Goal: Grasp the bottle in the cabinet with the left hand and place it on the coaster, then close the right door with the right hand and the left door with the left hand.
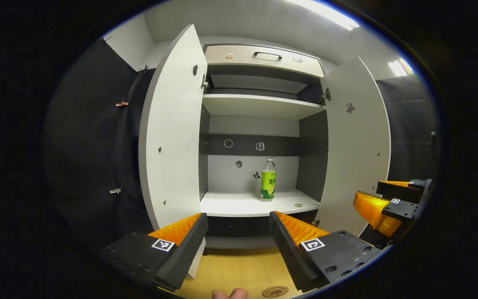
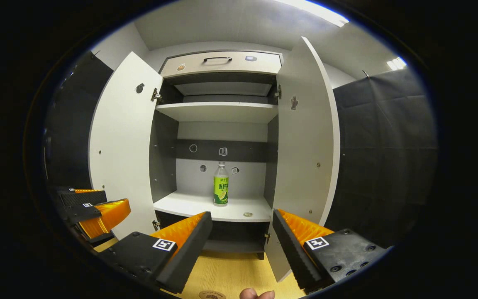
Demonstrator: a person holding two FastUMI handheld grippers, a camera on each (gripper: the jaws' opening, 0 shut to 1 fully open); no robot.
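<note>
I've got my left gripper (image 1: 237,232) spread wide, holding nothing, the bottle (image 1: 268,185) standing upright on the cabinet shelf (image 1: 239,204) straight ahead, well apart from it; left door (image 1: 170,137) and right door (image 1: 357,141) both swung open, coaster (image 1: 275,291) on the table (image 1: 235,270) just below; right gripper (image 2: 241,234) wide too, empty

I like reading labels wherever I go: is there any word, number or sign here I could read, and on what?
No text can be quoted.
Bottle: printed characters on its label, too small and blurred to read.
Coaster: a round print, too blurred to read.
Drawer: small stickers, too small to read.
Left hand-held gripper: square black-and-white pattern markers, no words.
</note>
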